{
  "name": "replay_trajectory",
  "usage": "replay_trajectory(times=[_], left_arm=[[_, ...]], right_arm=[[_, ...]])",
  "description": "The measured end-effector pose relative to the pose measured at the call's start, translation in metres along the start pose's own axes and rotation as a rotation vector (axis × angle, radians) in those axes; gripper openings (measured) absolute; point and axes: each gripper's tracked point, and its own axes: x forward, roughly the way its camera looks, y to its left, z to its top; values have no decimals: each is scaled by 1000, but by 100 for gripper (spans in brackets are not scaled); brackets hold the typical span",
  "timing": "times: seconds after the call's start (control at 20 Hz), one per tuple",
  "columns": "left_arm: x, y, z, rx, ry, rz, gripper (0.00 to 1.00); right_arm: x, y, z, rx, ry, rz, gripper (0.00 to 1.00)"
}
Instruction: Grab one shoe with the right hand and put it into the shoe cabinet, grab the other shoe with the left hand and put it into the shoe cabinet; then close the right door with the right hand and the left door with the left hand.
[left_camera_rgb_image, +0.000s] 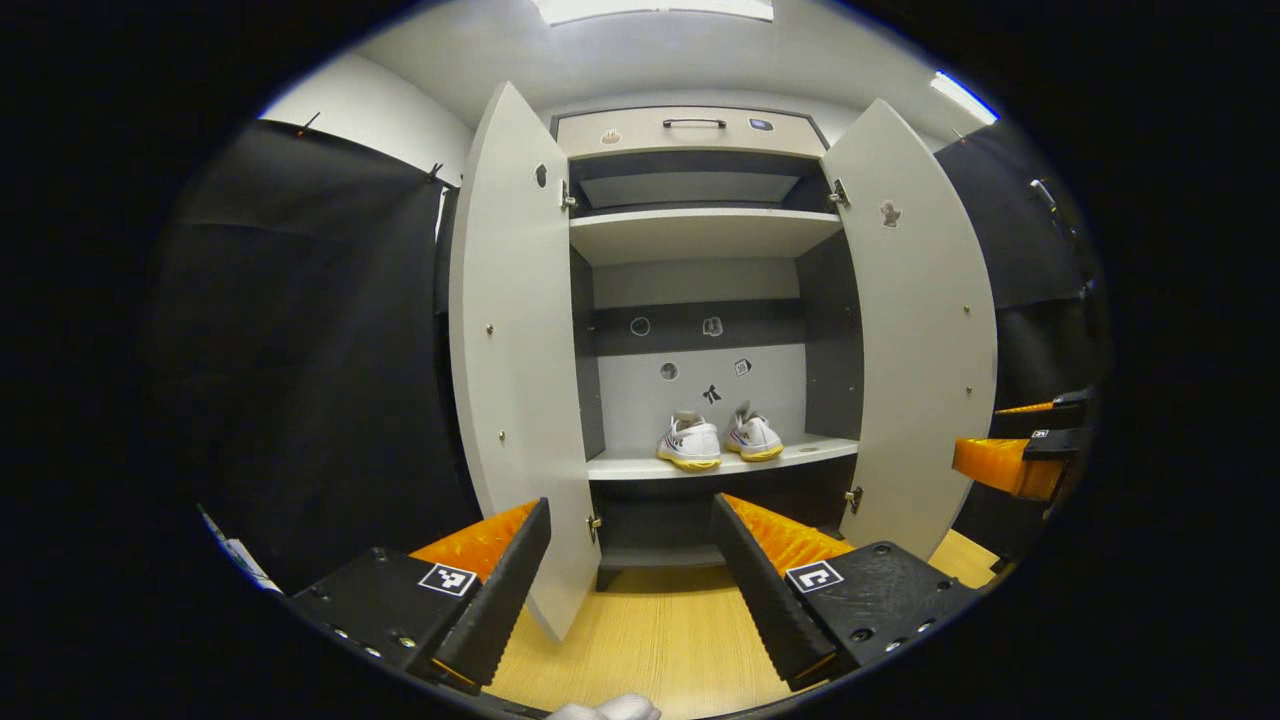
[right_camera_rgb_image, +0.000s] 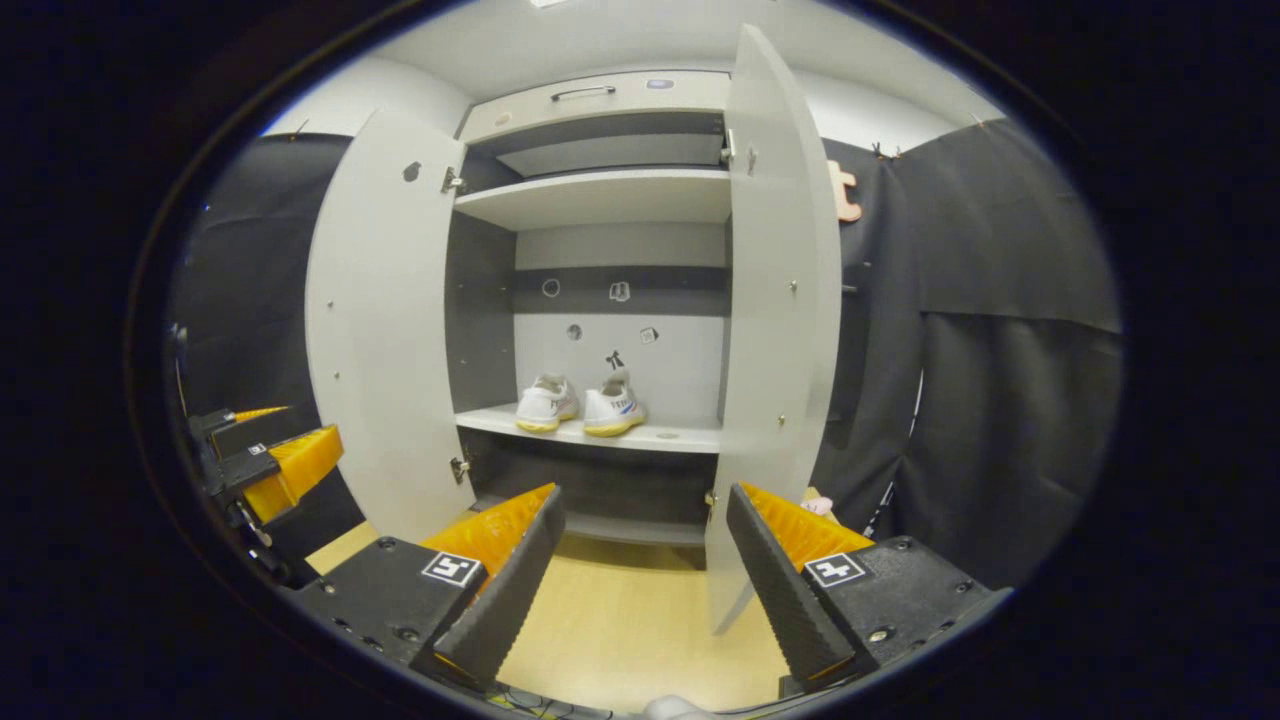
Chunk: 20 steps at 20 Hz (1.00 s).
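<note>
Pale wood flooring (left_camera_rgb_image: 650, 630) runs to the shoe cabinet (left_camera_rgb_image: 700, 130), where we see both shoes (left_camera_rgb_image: 690, 442) (left_camera_rgb_image: 754, 436) shelved at twelve o'clock. Our left gripper (left_camera_rgb_image: 630, 590) and right gripper (right_camera_rgb_image: 640, 590) are spread, empty; the right door (right_camera_rgb_image: 775, 300) and left door (left_camera_rgb_image: 515, 350) remain open.

Lighting: bright, even, from overhead. Ceiling light panel (left_camera_rgb_image: 655, 9) above the shoe cabinet (left_camera_rgb_image: 700, 240) burns out to pure white in the left gripper view; a second strip (left_camera_rgb_image: 962, 95) up and to the right of the cabinet is likewise overexposed.

Shadows: deep under the cabinet's upper shelf (left_camera_rgb_image: 700, 232) and below its lower shelf (right_camera_rgb_image: 590, 432); soft beneath the shoes (left_camera_rgb_image: 718, 440).

Glare: mild sheen on the wooden floor (left_camera_rgb_image: 660, 630) in front of the cabinet.

Distortion: strong fisheye; the cabinet doors (right_camera_rgb_image: 375, 320) bow outward, more so toward the edges.

Focus: cabinet interior sharp; both views soften and darken away from the cabinet.
</note>
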Motion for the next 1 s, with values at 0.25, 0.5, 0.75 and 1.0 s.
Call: replay_trajectory(times=[0.25,0.5,0.75,1.0], left_arm=[[7,-12,6,-1,-13,-36,100],[14,-27,10,9,-10,-69,96],[16,-41,13,21,-13,-74,96],[14,-52,10,18,-9,-70,100]], right_arm=[[-10,-54,16,29,-34,-102,100],[-15,-135,34,72,-67,-254,100],[5,-190,53,117,-91,-327,100],[34,-196,63,124,-83,-283,100]])
